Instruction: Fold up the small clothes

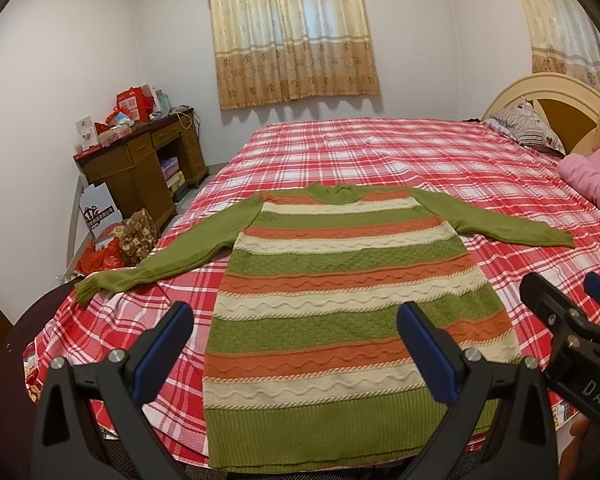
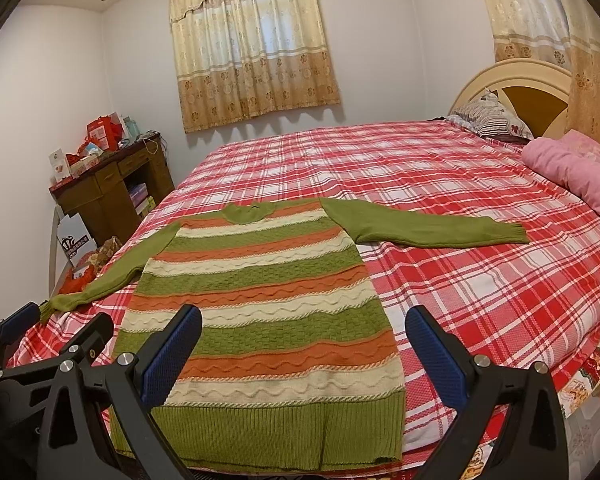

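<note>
We see the striped sweater (image 1: 332, 280) flat on the plaid bedspread (image 1: 440, 160), its long axis from hem at 6 o'clock to collar at 12, sleeves toward 9 and 3. Our left gripper (image 1: 296, 344) and right gripper (image 2: 304, 344) hover wide open, holding nothing. Only the right view shows the hem's right corner; only the left, a hand (image 1: 580, 440).

The sweater (image 1: 340, 292) runs in green, orange and cream stripes with plain green sleeves. Under it the bed sheet (image 1: 440, 152) is red-and-white plaid. The curtain (image 1: 292, 32) is beige with floral print, the quilt (image 2: 572, 172) pink, the fingers (image 1: 164, 352) blue-padded.
</note>
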